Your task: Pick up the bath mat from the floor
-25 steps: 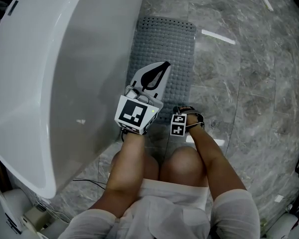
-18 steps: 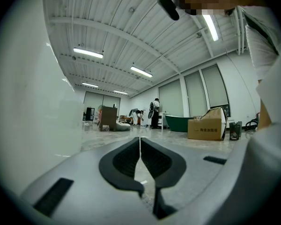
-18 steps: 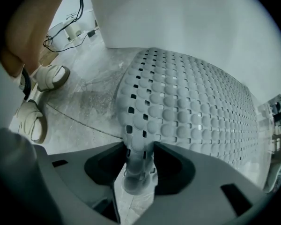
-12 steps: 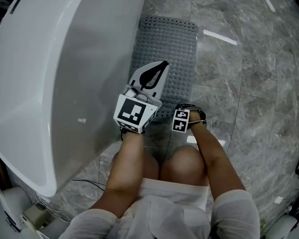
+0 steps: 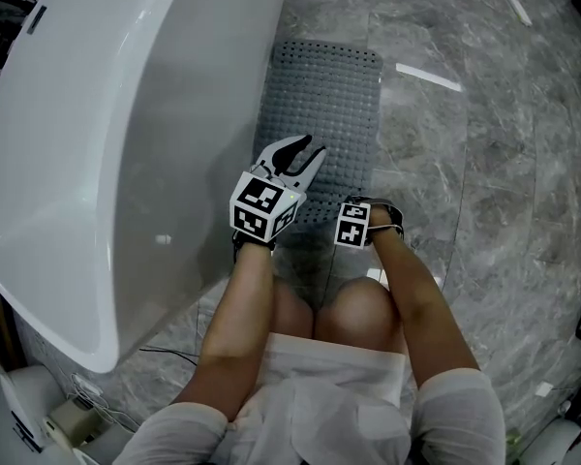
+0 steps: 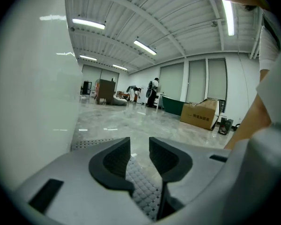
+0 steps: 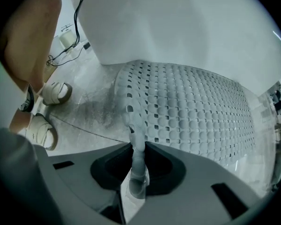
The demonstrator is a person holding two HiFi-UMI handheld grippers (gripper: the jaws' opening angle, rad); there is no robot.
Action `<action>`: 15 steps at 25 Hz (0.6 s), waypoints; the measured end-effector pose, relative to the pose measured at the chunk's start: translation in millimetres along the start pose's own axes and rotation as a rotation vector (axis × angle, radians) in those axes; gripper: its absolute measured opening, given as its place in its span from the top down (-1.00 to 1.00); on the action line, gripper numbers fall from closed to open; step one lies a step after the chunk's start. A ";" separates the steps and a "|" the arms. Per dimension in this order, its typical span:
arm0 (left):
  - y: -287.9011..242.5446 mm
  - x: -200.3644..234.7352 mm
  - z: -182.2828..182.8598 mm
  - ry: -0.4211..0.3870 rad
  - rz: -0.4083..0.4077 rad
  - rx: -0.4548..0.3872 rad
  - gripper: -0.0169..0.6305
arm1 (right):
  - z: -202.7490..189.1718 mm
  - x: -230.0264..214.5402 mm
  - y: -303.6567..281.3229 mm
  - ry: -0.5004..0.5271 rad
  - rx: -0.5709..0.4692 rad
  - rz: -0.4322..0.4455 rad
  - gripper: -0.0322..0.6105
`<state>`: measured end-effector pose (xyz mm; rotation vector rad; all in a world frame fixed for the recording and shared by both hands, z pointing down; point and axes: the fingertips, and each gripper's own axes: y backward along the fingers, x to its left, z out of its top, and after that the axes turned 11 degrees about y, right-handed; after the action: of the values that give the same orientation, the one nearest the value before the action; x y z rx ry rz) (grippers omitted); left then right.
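Note:
A grey studded bath mat (image 5: 334, 105) lies flat on the marble floor along the tub. My left gripper (image 5: 300, 149) hovers low over its near left part; its jaws are opening, with a small gap and nothing between them. In the left gripper view the left gripper (image 6: 139, 146) shows only the mat (image 6: 141, 187) under the gap. My right gripper (image 5: 364, 207) is at the mat's near edge. In the right gripper view the right gripper (image 7: 138, 146) is closing on a lifted fold of the mat (image 7: 192, 111), and the pads press on it.
A white bathtub (image 5: 97, 143) fills the left side, right against the mat. The person crouches, with knees (image 5: 353, 313) just behind the grippers and sandalled feet (image 7: 46, 128) near the mat's edge. A cable (image 7: 79, 13) runs by the tub. A cardboard box (image 6: 201, 114) stands far off.
The left gripper's jaws were together and now stand slightly apart; it has tilted lower over the mat. The right gripper has edged forward to the mat's near edge.

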<state>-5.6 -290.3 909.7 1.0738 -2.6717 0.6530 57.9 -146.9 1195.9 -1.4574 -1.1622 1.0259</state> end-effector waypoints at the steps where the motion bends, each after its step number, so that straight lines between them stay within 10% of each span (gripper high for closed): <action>1: -3.8 -1.4 -10.1 0.000 -0.018 0.044 0.52 | 0.7 -1.7 3.9 0.001 -0.001 0.002 0.63; 11: 7.3 11.1 -207.8 -0.348 -0.287 0.838 0.06 | 3.9 -8.2 23.6 0.012 -0.021 0.004 0.64; 15: 23.2 22.0 -266.7 -0.378 -0.336 1.018 0.01 | 1.4 -10.0 21.6 0.017 -0.029 0.011 0.64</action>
<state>-34.8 -164.8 1145.5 1.9614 -2.2530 1.9862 58.2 -158.0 1174.9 -1.4939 -1.1626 1.0063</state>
